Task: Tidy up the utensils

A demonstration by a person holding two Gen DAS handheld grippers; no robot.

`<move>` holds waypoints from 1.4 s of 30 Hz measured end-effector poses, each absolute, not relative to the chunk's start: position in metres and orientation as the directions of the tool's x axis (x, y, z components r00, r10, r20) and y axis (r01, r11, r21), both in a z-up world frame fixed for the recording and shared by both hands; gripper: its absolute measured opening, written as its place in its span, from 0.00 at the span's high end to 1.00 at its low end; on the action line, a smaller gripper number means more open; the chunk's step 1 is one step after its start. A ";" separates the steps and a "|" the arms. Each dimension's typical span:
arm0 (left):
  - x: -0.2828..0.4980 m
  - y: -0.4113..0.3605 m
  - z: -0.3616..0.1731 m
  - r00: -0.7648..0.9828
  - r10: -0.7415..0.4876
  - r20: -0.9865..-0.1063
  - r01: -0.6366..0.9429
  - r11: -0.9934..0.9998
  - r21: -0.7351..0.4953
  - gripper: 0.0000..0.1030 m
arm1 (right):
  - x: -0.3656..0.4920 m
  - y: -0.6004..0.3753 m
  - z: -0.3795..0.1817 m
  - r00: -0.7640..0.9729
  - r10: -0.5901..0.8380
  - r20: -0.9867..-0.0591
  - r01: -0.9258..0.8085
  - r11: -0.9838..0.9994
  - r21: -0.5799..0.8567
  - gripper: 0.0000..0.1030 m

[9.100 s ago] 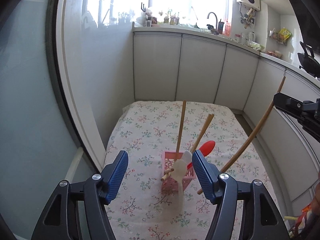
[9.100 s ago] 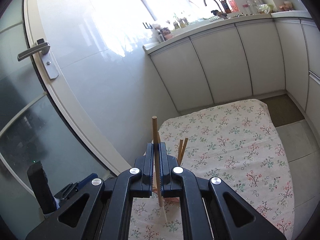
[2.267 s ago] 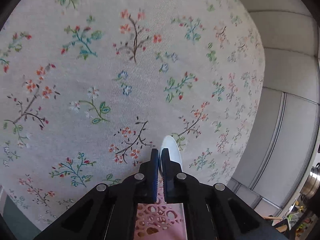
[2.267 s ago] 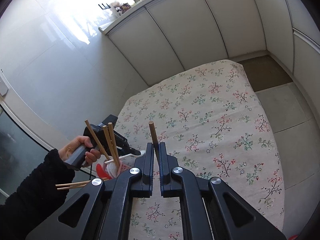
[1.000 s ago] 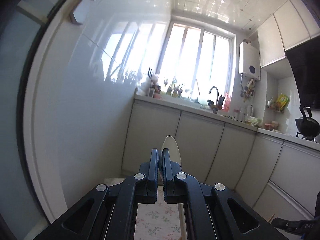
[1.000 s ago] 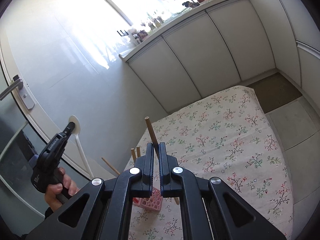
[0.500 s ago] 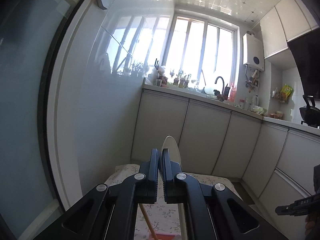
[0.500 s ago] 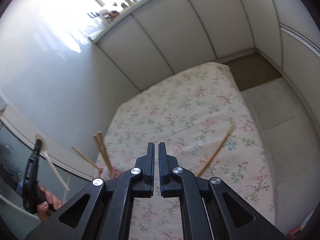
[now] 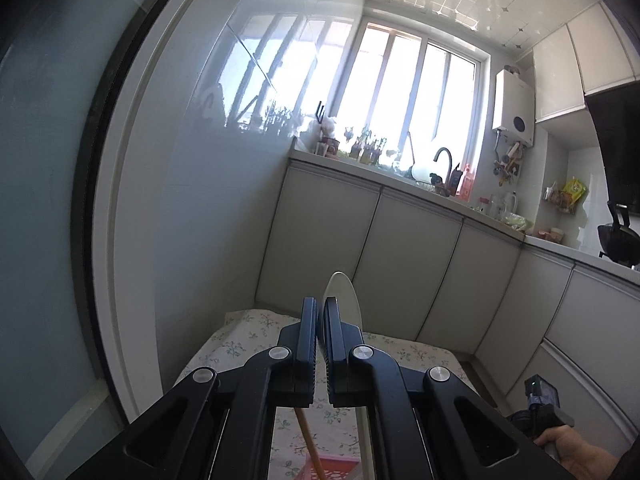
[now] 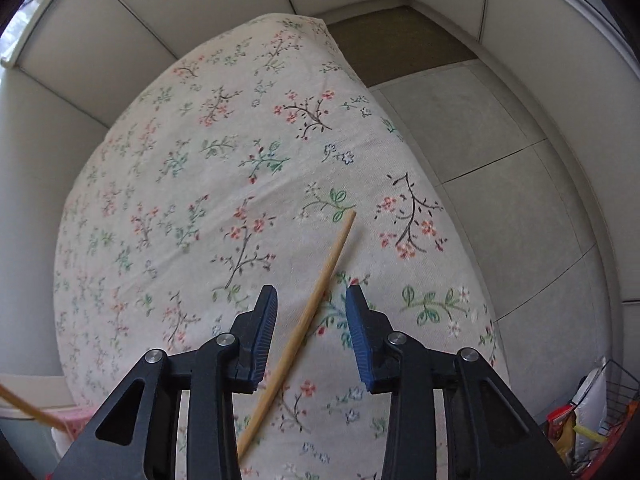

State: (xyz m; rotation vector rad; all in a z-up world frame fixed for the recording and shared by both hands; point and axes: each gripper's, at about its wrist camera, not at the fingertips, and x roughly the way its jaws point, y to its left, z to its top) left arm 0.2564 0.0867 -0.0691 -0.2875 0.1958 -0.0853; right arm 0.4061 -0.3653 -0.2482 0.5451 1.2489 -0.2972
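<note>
My left gripper (image 9: 320,304) is shut on a white spoon (image 9: 341,294), whose bowl sticks up past the fingertips while its handle runs down to the right. Below it, a wooden stick (image 9: 307,442) leans out of the pink basket (image 9: 334,467). My right gripper (image 10: 311,298) points down at the floral cloth (image 10: 208,184). Its jaws are opening. A long wooden stick (image 10: 316,292) lies slanted on the cloth between the fingers, and neither pad touches it. The pink basket (image 10: 74,420) with another stick (image 10: 24,403) shows at the lower left.
White cabinets (image 9: 416,264) wrap round the far side of the table under a counter with a tap (image 9: 442,156). The cloth's right edge drops to a tiled floor (image 10: 500,168). A wire rack with bags (image 10: 596,412) stands at the lower right. A hand (image 9: 568,450) holds the other gripper.
The right gripper tipped down toward the cloth and parted its jaws, letting go of the wooden stick, which now lies on the cloth. The left gripper sank a little, still holding the spoon.
</note>
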 end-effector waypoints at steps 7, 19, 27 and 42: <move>0.265 0.084 -0.081 0.981 -0.123 -0.152 0.075 0.954 -0.290 0.97 | 0.423 -0.359 -0.256 0.266 -0.080 -0.961 0.498 0.865 0.065 0.94; 0.280 0.054 -0.113 0.994 -0.059 -0.094 0.046 0.989 -0.138 0.97 | 0.350 -0.333 -0.143 0.614 0.120 -0.780 0.340 0.852 0.398 0.96; 0.282 0.045 -0.127 0.987 -0.068 -0.144 0.056 0.994 -0.091 0.97 | 0.320 -0.297 -0.081 0.742 0.215 -0.635 0.170 0.856 0.488 0.96; 0.274 0.054 -0.096 0.924 -0.175 -0.339 0.116 0.975 -0.187 0.47 | 0.276 -0.265 -0.020 0.827 0.275 -0.490 0.007 0.867 0.499 0.96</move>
